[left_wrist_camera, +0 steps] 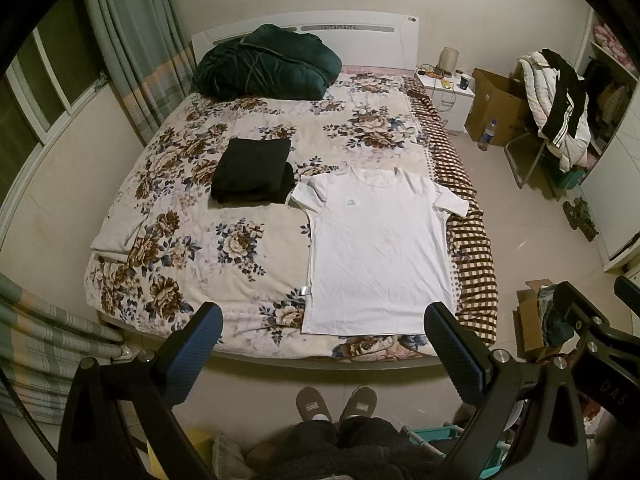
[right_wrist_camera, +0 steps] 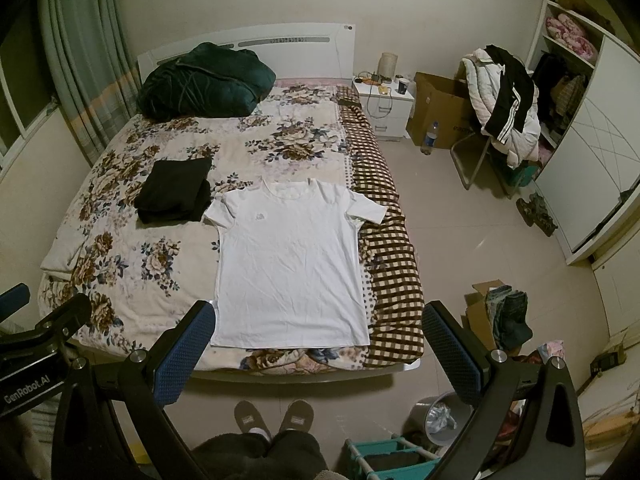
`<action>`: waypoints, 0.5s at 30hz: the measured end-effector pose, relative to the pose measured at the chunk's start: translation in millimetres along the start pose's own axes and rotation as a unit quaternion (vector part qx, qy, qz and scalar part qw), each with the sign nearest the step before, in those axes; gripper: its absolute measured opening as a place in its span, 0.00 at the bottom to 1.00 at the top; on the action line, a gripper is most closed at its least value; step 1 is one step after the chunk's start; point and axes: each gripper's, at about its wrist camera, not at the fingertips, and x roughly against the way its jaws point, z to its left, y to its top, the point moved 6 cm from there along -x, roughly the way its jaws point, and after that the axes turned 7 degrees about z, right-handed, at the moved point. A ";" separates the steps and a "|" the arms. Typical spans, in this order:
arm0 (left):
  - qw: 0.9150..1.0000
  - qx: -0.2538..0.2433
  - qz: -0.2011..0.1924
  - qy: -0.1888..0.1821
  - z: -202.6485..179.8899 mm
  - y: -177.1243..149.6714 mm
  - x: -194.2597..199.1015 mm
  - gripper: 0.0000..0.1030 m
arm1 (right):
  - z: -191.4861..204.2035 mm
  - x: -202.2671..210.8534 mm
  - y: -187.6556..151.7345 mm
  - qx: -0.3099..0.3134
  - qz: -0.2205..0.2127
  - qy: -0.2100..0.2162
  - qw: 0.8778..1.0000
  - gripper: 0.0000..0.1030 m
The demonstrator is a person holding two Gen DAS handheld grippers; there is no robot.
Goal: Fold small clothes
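Left wrist view: a white T-shirt (left_wrist_camera: 380, 252) lies flat and face-up on the right side of a bed (left_wrist_camera: 192, 240) with a floral cover, collar toward the headboard, both sleeves spread, hem near the foot edge. Just beside its left sleeve sits a folded black garment (left_wrist_camera: 252, 172), apparently finished. The left gripper (left_wrist_camera: 324, 334) hangs above the foot of the bed, jaws spread wide and holding nothing, well short of the fabric. A dark green quilt (left_wrist_camera: 268, 62) is bundled at the headboard, and the person's slippers (left_wrist_camera: 336, 402) show on the floor below.

Right wrist view: the same T-shirt (right_wrist_camera: 290, 264) fills the centre, unfolded, its right sleeve resting on a brown checked blanket (right_wrist_camera: 390, 264) along the bed's edge. The right gripper (right_wrist_camera: 318, 334) is likewise released and empty, fingers framing the hem from a distance. The black garment (right_wrist_camera: 176, 190) lies to the shirt's upper left. More clothes sit in a cardboard box (right_wrist_camera: 482, 312) on the floor.

By this evidence, 1 item looks folded; the shirt has been laid out, but no fold is yet made, and more clothing seemingly waits.
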 end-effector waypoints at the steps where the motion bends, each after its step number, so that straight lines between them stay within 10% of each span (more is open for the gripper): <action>1: 1.000 0.000 -0.001 -0.001 0.0 -2.1 -1.1 1.00 | -0.9 -0.9 -1.2 0.000 0.000 0.000 1.000 1.00; 15: 1.000 0.002 -0.004 -0.001 0.9 -1.5 0.2 1.00 | 0.6 -0.6 -2.5 0.000 -0.001 0.000 1.000 1.00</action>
